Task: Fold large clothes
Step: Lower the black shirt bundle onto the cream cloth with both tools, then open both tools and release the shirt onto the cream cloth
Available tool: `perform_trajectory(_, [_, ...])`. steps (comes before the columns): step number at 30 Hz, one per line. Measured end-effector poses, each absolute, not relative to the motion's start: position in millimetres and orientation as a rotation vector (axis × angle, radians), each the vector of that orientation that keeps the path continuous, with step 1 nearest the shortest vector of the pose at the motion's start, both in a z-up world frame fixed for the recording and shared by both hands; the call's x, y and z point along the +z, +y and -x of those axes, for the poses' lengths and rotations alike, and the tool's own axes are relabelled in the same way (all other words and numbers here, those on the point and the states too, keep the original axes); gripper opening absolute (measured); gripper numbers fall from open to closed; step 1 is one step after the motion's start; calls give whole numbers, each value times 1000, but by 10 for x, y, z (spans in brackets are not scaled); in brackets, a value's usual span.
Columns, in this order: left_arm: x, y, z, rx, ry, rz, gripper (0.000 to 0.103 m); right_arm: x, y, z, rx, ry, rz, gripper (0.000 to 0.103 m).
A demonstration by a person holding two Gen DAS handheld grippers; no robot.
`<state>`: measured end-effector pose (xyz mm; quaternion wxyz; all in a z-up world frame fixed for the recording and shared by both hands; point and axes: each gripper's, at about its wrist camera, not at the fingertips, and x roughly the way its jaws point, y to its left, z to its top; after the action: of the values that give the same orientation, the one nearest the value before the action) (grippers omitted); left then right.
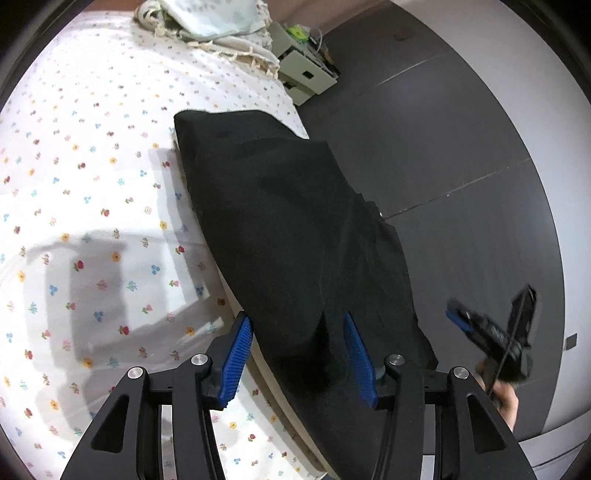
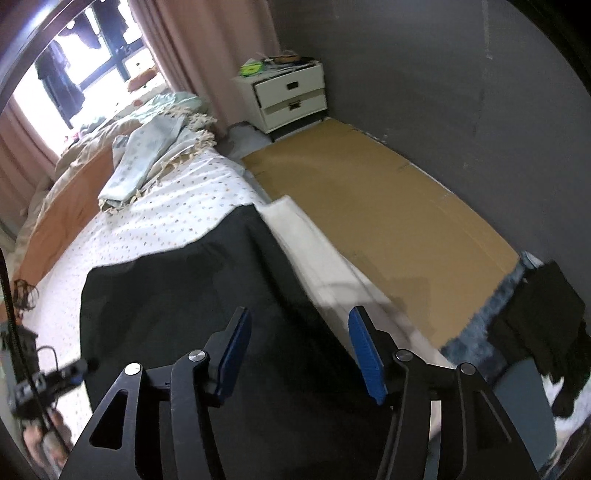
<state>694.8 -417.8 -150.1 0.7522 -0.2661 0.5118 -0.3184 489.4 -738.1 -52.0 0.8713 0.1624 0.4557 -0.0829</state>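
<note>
Black garment (image 1: 295,229) on floral bedsheet (image 1: 92,166), no readable labels; both grippers' fingers parted, gripping nothing.

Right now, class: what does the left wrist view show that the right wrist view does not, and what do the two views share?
Only the left wrist view: dark floor panels beside the bed, and shadows falling across the floral sheet.

Only the right wrist view: a window with pink curtains, brown cardboard on the floor, and an orange cover.

Both: the black garment lying on the bed's edge, the white nightstand, the pale bundled blanket, and open blue fingers hovering over the garment, nothing gripped.
</note>
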Motion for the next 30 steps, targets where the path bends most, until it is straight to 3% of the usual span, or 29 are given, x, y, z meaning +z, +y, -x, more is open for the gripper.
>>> perform_trajectory(10, [-1395, -4155, -6842, -717, 1102, 529, 52, -711, -7527, -3944, -228, 931, -472, 55])
perform_trajectory(18, [-1443, -4286, -6849, -703, 1105, 502, 52, -1211, -7572, -3900, -250, 919, -603, 55])
perform_trajectory(19, [-1440, -4300, -6857, -702, 1108, 501, 52, -1213, -7603, -3921, -256, 888, -610, 52])
perform_trajectory(21, [-1433, -4344, -6880, -702, 1113, 499, 52, -1218, -7654, -3971, -257, 864, -619, 19])
perform_trajectory(22, [-1431, -4367, -6895, -702, 1114, 496, 52, -1226, -7677, -4003, -241, 862, -633, 8])
perform_trajectory(30, [-1323, -4547, -6931, -727, 1063, 468, 52, -1233, -7883, -3953, -284, 795, -635, 5])
